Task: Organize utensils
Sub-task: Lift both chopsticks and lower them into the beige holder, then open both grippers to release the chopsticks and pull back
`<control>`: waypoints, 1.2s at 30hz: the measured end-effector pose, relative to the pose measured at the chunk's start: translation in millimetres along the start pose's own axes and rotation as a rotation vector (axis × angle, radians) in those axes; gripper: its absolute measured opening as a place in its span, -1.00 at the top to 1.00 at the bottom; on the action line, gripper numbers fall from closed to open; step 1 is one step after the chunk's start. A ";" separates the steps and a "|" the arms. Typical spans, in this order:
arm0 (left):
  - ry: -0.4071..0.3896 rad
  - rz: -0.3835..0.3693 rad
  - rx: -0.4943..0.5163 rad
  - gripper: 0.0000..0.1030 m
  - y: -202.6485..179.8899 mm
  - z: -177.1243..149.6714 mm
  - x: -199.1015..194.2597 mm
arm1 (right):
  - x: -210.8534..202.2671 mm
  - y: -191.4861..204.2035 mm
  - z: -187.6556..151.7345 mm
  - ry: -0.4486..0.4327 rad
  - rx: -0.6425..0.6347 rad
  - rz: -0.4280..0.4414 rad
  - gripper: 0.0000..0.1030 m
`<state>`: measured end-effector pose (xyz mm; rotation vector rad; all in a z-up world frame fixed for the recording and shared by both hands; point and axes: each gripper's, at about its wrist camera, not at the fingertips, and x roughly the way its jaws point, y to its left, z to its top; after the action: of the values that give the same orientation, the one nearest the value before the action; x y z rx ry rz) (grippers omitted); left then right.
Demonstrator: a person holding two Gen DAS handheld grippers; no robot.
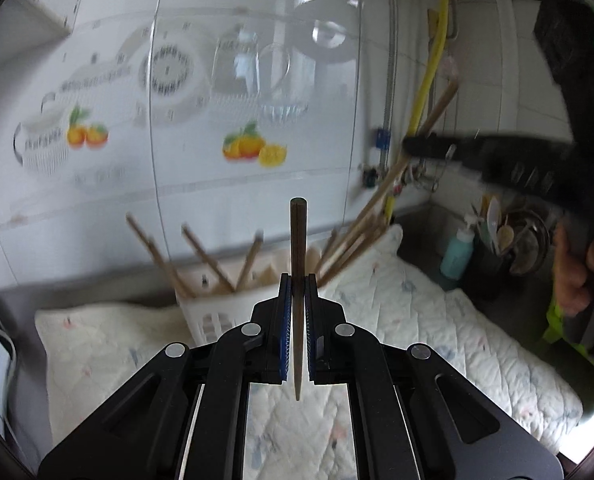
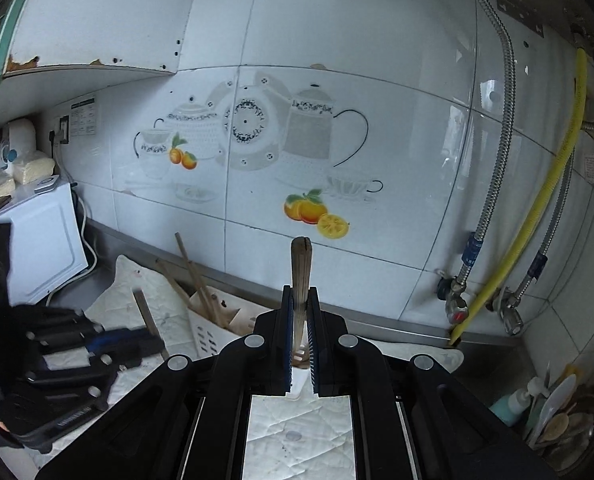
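While both of my grippers are raised over the quilted white cloth point(image 1: 457, 340) on the counter, each has its jaws pressed tight on a chopstick. My left gripper point(image 1: 297, 280) clamps a dark wooden chopstick point(image 1: 297, 240) that stands nearly upright between the blue pads, its blunt end sticking up above the fingertips and its pointed end hanging below them. My right gripper point(image 2: 299, 292) pinches a second chopstick point(image 2: 301, 264), also upright, with a split blunt top showing above the pads; its lower end is hidden between the fingers. Beyond both tools sits a white slotted utensil basket point(image 1: 217, 316) on the cloth, close to the tiled wall point(image 2: 337, 40) with its teapot and orange decorations. Several more chopsticks point(image 1: 201, 256) lean out of the basket at different angles. From the left camera I see the right gripper off to the right, blurred, with a hand point(image 1: 577, 264) on its handle. From the right camera the left gripper shows at the left edge. A cup of spoons point(image 2: 565, 420) and a blue bottle point(image 1: 459, 250) stand at the far right, well apart from the basket.
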<state>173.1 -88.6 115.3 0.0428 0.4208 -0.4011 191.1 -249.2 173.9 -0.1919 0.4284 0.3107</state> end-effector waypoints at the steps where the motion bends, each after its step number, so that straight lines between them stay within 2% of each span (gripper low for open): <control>1: -0.021 0.003 0.007 0.91 -1.7 10.1 -2.1 | 3.5 -2.3 1.1 0.003 0.005 0.005 0.88; 10: -0.193 0.060 0.041 0.91 -5.6 85.2 -13.5 | 34.7 -11.0 3.1 0.031 0.017 0.015 0.88; 17: -0.240 0.125 0.017 0.91 6.5 108.1 10.8 | 55.7 -17.1 -2.7 0.052 0.031 0.031 0.88; 29: -0.160 0.161 -0.055 0.91 33.3 83.9 73.8 | 82.6 -17.6 -22.3 0.096 0.035 0.064 0.87; 36: -0.115 0.168 -0.064 0.90 40.3 70.5 89.7 | 89.0 -17.1 -28.9 0.116 0.042 0.079 0.87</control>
<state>291.1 -93.3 141.6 -0.0077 0.3134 -0.2229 262.7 -249.7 111.3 -0.1528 0.5576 0.3686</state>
